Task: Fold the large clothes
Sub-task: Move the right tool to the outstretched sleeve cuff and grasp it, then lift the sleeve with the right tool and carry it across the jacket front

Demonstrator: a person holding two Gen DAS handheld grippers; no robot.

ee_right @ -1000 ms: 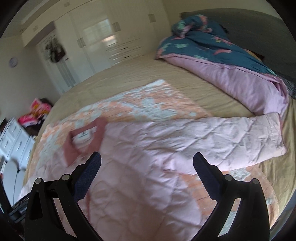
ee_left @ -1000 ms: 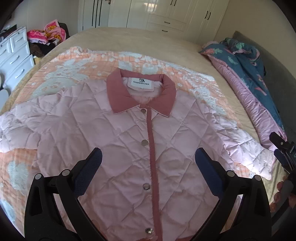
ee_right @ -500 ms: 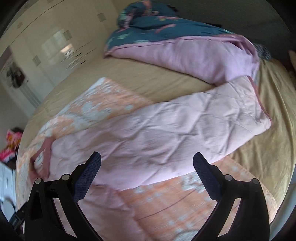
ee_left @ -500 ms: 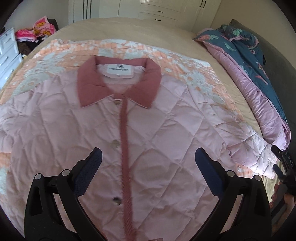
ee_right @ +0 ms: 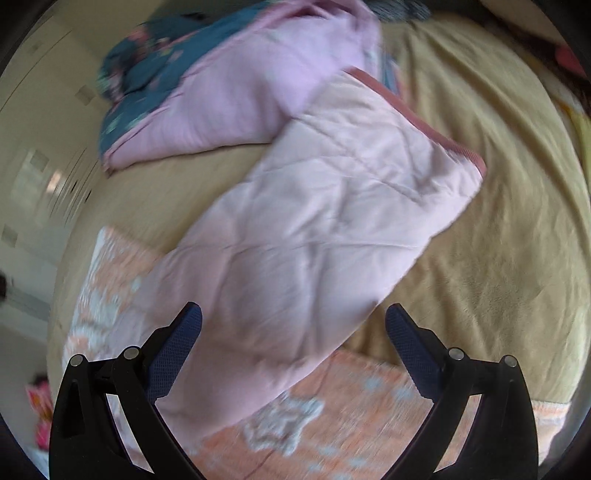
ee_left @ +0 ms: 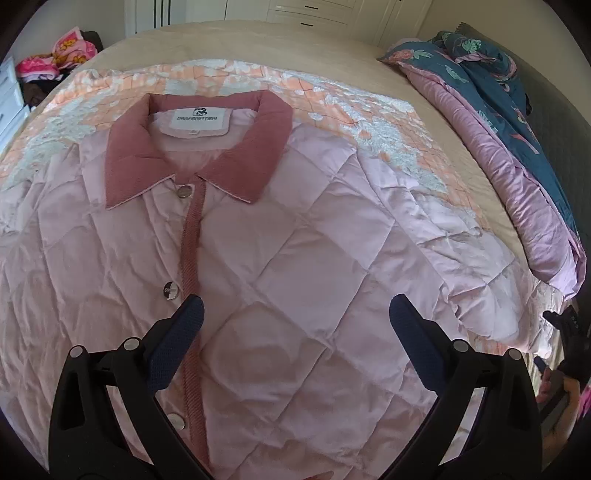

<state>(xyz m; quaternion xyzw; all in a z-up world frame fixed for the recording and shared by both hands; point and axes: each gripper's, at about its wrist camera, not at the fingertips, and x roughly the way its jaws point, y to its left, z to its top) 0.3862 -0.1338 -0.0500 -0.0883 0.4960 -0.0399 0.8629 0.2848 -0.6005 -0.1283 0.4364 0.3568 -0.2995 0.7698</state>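
Logged: pink quilted jacket (ee_left: 295, 258) flat on bed (ee_left: 229, 40); my left gripper (ee_left: 295, 325) wide; right gripper (ee_right: 293, 328) wide over sleeve (ee_right: 314, 229)

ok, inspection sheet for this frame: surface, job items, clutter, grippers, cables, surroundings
Surface: beige bed, orange patterned blanket spread on it.
Job's things: pink quilted jacket flat, front up, snapped shut; sleeve stretched out onto the bed.
Clutter: bunched duvet at the bed's edge; pile of clothes beyond the bed.
Grippers: left gripper open above the jacket; right gripper open above the sleeve.
Cables: nothing seen.
Surroundings: white wardrobes.
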